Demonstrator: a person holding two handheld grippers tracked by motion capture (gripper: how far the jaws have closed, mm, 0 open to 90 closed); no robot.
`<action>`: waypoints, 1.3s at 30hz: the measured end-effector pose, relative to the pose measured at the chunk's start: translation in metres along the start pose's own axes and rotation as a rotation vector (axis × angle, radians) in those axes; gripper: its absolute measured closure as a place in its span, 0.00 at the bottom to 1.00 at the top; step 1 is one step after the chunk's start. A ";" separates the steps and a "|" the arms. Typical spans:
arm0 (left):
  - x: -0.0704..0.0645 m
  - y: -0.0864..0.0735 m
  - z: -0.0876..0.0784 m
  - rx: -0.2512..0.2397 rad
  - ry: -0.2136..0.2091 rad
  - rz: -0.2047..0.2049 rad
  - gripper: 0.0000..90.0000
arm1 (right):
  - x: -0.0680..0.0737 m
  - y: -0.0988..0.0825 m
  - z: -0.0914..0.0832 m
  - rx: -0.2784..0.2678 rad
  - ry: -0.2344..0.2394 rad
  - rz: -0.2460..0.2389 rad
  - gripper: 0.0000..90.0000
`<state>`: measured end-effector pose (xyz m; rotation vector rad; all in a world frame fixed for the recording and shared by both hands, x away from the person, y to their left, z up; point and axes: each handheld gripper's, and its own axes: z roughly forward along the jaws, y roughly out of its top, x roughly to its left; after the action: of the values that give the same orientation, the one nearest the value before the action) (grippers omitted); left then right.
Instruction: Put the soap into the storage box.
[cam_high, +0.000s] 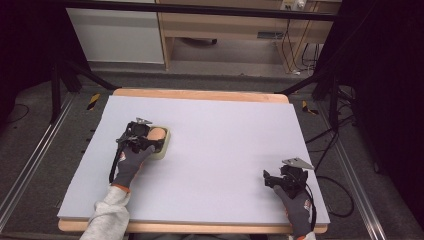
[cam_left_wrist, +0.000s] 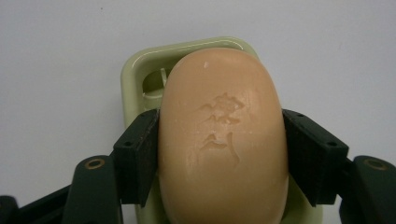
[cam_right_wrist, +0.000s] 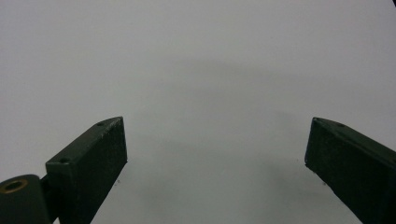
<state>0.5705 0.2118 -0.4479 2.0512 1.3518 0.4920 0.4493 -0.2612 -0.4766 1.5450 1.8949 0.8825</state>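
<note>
A peach-coloured soap bar (cam_left_wrist: 223, 140) with a stamped mark lies over a pale green soap dish (cam_left_wrist: 135, 74). My left gripper (cam_left_wrist: 221, 154) is shut on the soap, one black jaw pressed against each long side. In the high view the soap (cam_high: 156, 133) and dish (cam_high: 164, 149) sit at the mat's left middle, with the left gripper (cam_high: 147, 140) over them. The right gripper (cam_high: 272, 181) rests near the mat's front right, its jaws spread wide. In the right gripper view that gripper (cam_right_wrist: 217, 154) is open over bare grey mat.
A large grey mat (cam_high: 215, 145) covers the wooden table (cam_high: 200, 94). Past the far edge are a floor, a wooden cabinet (cam_high: 235, 27) and cables (cam_high: 295, 50). Metal rails (cam_high: 30, 160) run along both sides of the table.
</note>
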 end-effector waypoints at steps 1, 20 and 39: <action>0.000 0.000 0.000 0.002 -0.001 0.000 0.35 | 0.000 0.000 0.000 0.001 0.000 0.000 0.07; 0.000 0.000 0.000 0.002 -0.004 -0.020 0.35 | 0.000 0.000 0.000 0.002 -0.003 -0.002 0.06; -0.008 0.002 -0.030 -0.087 -0.032 -0.014 0.32 | -0.001 0.000 -0.002 -0.002 -0.006 0.010 0.06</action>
<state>0.5506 0.2129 -0.4243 1.9699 1.3020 0.5011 0.4478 -0.2623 -0.4757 1.5552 1.8830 0.8824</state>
